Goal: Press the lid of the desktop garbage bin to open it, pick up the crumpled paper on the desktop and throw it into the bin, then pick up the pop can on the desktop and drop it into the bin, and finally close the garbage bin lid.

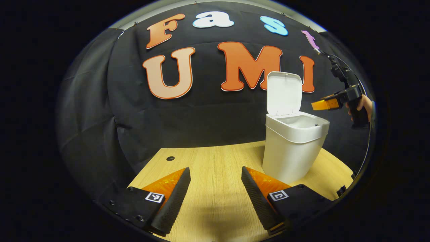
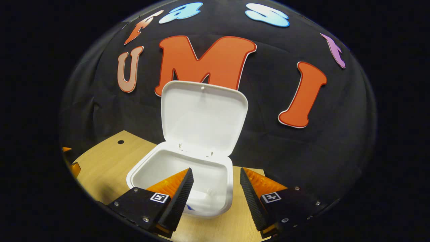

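Bin (image 1: 292, 148): white desktop garbage bin standing upright on the wooden table, toward the right and far part of it in the left gripper view; it carries no readable brand or writing.
Lid (image 1: 284, 92): swung up and standing nearly upright behind the bin's mouth, hinged at the far edge; its plain white underside faces the cameras.
Bin interior (image 2: 205, 181): in the right gripper view the mouth is seen from above; a small bluish scrap shows at the near inner edge, too small to identify.
Right gripper (image 2: 215, 188): held above the near rim of the bin, fingers spread apart with nothing between them; each finger base bears a small square black-and-white marker, not readable as text.
Right gripper from afar (image 1: 324, 105): in the left gripper view it hangs in the air to the right of the raised lid, held by a hand (image 1: 362, 106).
Left gripper (image 1: 215, 186): low over the near table, left of the bin and apart from it, fingers wide apart and empty; same square markers.
Table (image 1: 215, 161): light wood grain, with a small round hole (image 1: 170, 158) near its far left corner.
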A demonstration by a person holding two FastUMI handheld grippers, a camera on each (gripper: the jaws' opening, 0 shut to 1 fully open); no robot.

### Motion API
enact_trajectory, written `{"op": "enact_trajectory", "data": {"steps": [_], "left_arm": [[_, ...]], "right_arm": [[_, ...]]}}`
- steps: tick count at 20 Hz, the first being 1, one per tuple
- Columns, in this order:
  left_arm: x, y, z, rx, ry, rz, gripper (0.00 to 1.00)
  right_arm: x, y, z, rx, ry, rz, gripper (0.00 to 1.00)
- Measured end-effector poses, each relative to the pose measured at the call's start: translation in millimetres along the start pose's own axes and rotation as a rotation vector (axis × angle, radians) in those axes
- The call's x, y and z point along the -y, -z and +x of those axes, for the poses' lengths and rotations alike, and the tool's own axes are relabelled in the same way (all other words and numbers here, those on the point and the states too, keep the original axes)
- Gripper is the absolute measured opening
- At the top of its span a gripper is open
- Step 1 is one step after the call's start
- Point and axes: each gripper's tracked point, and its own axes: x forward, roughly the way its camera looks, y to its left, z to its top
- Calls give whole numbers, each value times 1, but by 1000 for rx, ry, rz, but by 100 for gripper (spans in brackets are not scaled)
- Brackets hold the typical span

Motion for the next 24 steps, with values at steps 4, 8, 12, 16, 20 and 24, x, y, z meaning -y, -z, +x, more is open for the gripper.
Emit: {"op": "enact_trajectory", "data": {"steps": [4, 8, 12, 16, 20, 24], "left_arm": [[-8, -1, -3, 9, -14, -13, 98], [-20, 4, -7, 9, -39, -31, 97], [-38, 6, -12, 17, -79, -51, 97], [-61, 8, -16, 25, -133, -89, 97], [-85, 13, -19, 29, -192, -120, 97], [-102, 20, -19, 16, -234, -137, 97]], "right_arm": [[1, -50, 0, 86, 15, -32, 85], [1, -100, 6, 165, 52, -34, 85], [-11, -141, 10, 227, 37, -26, 84], [-19, -170, 19, 267, 48, -44, 84], [-26, -180, 40, 270, 40, -21, 84], [-24, -179, 65, 238, 42, -8, 84]]}}
